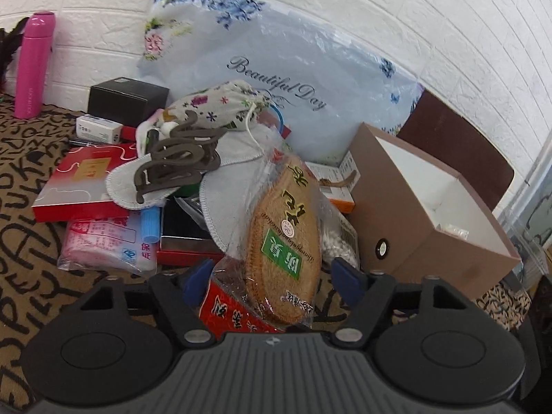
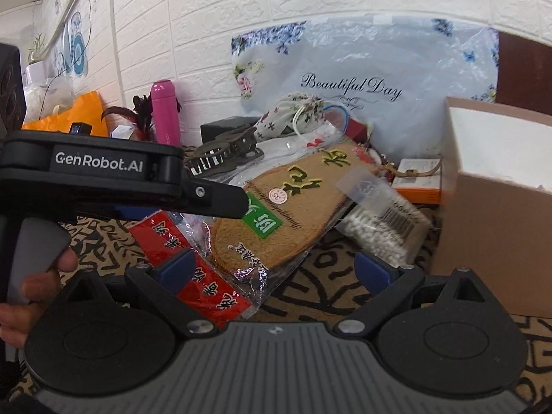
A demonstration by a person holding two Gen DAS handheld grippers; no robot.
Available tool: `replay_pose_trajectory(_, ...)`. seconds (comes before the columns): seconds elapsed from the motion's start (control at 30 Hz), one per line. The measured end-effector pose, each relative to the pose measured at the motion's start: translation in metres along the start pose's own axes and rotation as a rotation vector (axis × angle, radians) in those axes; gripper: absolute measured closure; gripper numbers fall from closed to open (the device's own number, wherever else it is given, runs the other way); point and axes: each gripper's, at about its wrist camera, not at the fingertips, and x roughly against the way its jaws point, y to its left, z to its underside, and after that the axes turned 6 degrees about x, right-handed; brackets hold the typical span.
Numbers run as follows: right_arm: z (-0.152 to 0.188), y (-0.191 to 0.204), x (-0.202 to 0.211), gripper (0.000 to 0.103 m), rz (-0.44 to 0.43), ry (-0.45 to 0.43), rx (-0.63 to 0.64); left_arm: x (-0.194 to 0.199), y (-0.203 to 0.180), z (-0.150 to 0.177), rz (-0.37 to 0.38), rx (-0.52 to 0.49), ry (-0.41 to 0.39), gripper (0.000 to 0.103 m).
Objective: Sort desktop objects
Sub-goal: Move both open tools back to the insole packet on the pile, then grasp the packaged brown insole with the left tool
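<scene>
Left wrist view: the left hand-held gripper [image 1: 272, 276] stands released, its blue pads either side of the clear-wrapped brown woven insole packet [image 1: 283, 241].

Right wrist view: the right hand-held gripper [image 2: 276, 269] is released; the packet lies just ahead on the patterned counter [image 2: 327, 296], with the open brown cardboard box [image 2: 493, 234] to the right.

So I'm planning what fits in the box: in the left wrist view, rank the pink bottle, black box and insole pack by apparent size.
1. Insole pack, though it sits nearest the camera.
2. Black box and pink bottle look alike; unsure.

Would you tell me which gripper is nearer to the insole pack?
Left. The left gripper straddles the insole pack, its fingers on both sides; the right gripper sits just short of the pack's lower end.
</scene>
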Motion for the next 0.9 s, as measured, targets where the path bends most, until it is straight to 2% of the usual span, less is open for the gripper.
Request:
replay_pose_trajectory(0.13, 0.0, -0.008, -0.02, 0.007, -0.052, 0.011, -0.048, -0.008, 0.002, -0.003, 0.011, -0.012, 0.026, 0.042)
replay_pose_trajectory(0.23, -0.001, -0.014, -0.032, 0.007, -0.078, 0.013, -0.086, -0.013, 0.005, -0.004, 0.012, -0.008, 0.051, 0.055)
replay_pose_trajectory(0.3, -0.001, -0.017, -0.039, 0.009, -0.097, 0.015, -0.109, -0.017, 0.007, -0.003, 0.013, 0.004, 0.079, 0.069)
replay_pose_trajectory(0.4, 0.0, -0.022, -0.044, 0.026, -0.155, 0.032, -0.158, -0.016, 0.009, 0.001, 0.005, 0.034, 0.094, 0.074)
replay_pose_trajectory(0.67, 0.006, -0.008, -0.009, 0.03, -0.172, 0.047, -0.063, 0.018, 0.0, 0.023, 0.043, 0.058, 0.129, 0.074)
replay_pose_trajectory(0.9, 0.03, -0.001, 0.051, 0.031, -0.238, 0.133, 0.027, 0.051, -0.023, 0.075, 0.109, 0.028, 0.218, 0.074)
